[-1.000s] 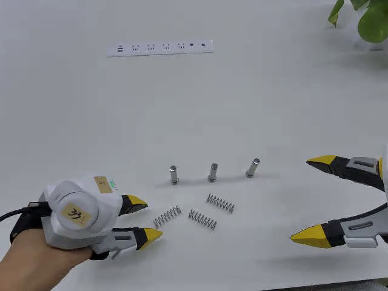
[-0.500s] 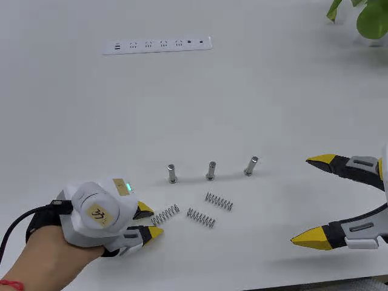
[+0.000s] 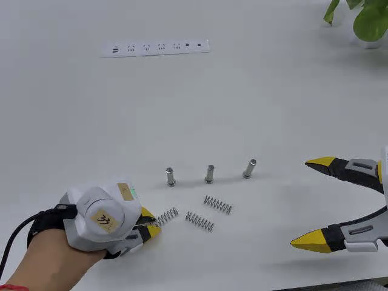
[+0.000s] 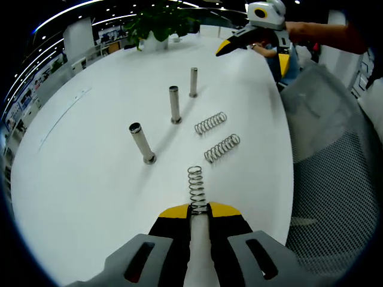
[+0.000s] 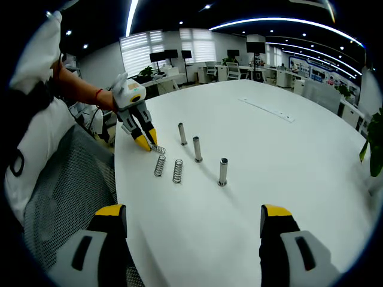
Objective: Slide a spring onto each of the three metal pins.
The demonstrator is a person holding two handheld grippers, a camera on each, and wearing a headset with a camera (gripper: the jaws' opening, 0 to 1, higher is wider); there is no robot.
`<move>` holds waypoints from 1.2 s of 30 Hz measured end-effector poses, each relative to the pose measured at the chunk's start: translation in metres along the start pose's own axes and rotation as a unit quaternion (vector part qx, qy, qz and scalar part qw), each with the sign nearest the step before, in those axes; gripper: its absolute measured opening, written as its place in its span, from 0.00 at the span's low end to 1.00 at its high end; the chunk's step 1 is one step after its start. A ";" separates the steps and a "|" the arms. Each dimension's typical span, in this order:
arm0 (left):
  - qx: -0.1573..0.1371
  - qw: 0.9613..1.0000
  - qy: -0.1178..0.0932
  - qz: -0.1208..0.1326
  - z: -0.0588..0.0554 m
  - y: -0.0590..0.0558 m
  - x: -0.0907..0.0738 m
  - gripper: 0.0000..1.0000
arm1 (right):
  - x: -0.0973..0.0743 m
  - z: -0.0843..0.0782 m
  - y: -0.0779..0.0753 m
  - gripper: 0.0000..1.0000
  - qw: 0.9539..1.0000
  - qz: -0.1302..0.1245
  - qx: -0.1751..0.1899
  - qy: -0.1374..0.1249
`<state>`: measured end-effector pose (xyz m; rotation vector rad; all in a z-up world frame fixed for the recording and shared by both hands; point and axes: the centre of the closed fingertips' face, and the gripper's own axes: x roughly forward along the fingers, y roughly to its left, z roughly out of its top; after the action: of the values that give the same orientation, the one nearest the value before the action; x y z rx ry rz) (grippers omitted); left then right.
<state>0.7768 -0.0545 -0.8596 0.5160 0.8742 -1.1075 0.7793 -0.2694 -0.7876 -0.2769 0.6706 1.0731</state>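
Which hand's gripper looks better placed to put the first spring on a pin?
Left. The left gripper is shut on a small coiled steel spring, close to the nearest upright silver metal pin; the right gripper hangs open, farther off.

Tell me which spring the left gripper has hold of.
The leftmost spring, its end pinched between the left gripper's yellow tips; the other two springs lie free.

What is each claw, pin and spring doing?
left claw: shut on the near spring's end.
right claw: open, holding nothing.
near spring: lying flat, end pinched.
middle spring: lying loose.
far spring: lying loose.
left pin: upright, bare.
middle pin: upright, bare.
right pin: upright, bare.
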 end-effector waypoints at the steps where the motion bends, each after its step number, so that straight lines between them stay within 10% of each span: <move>1: 0.003 1.000 -0.001 -0.001 0.000 0.000 0.000 0.11 | 0.000 0.000 0.000 0.93 1.000 0.000 -0.001 0.001; 22: -0.025 0.999 -0.041 0.004 0.005 -0.003 -0.025 0.10 | -0.002 0.015 0.004 0.92 1.000 0.001 -0.014 -0.002; 29: -0.053 0.991 -0.120 0.002 0.033 -0.008 -0.051 0.10 | -0.003 0.043 0.009 0.90 0.999 0.003 -0.012 -0.032; 36: -0.076 0.974 -0.214 0.002 0.081 -0.012 -0.078 0.10 | 0.003 0.087 0.022 0.82 0.996 0.013 0.026 -0.082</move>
<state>0.7802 -0.0760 -0.7487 0.1403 0.5719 -1.0833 0.7926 -0.2117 -0.7200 -0.1327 0.5547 1.0893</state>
